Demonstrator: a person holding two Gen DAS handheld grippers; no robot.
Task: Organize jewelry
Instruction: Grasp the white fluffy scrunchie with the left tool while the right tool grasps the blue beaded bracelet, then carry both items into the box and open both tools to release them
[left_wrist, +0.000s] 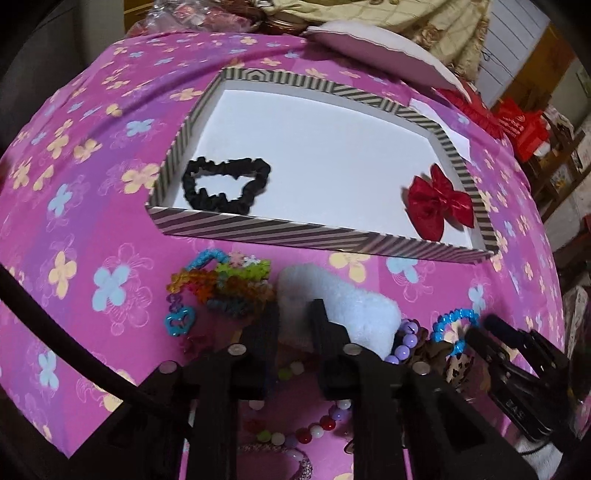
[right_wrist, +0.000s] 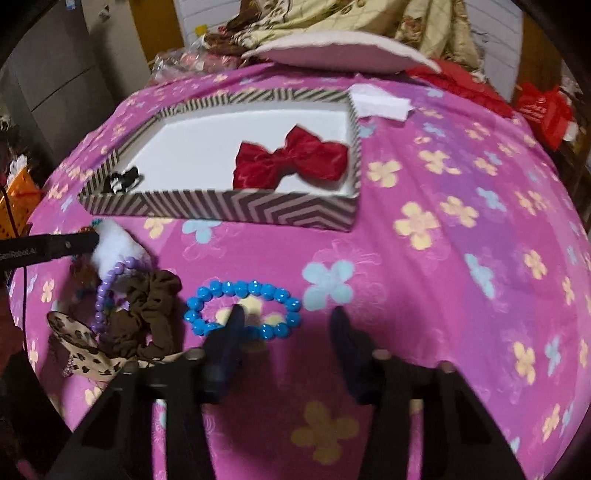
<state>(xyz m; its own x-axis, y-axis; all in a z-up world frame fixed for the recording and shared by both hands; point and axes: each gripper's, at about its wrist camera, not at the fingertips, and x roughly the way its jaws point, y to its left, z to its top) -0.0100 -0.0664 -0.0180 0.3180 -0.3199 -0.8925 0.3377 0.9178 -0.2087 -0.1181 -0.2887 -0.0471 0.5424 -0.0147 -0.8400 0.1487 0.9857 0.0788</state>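
Note:
A striped tray (left_wrist: 295, 229) (right_wrist: 221, 206) on the pink floral cloth holds a black scrunchie (left_wrist: 225, 184) and a red bow (left_wrist: 439, 201) (right_wrist: 291, 158). My left gripper (left_wrist: 291, 319) is shut on the near left end of a white fluffy scrunchie (left_wrist: 351, 302) (right_wrist: 114, 240). My right gripper (right_wrist: 288, 321) stands open over a blue bead bracelet (right_wrist: 243, 291) (left_wrist: 454, 325). One of its fingers sits inside the ring and the other outside, so the ring's right side lies between them, not pinched.
Loose pieces lie in front of the tray: a colourful tangle (left_wrist: 229, 280), a blue butterfly clip (left_wrist: 179, 321), a purple bead bracelet (right_wrist: 107, 291), a brown scrunchie (right_wrist: 151, 314), a leopard-print bow (right_wrist: 81, 343) and a bead string (left_wrist: 306, 435). A pillow (right_wrist: 332, 50) and bedding lie behind.

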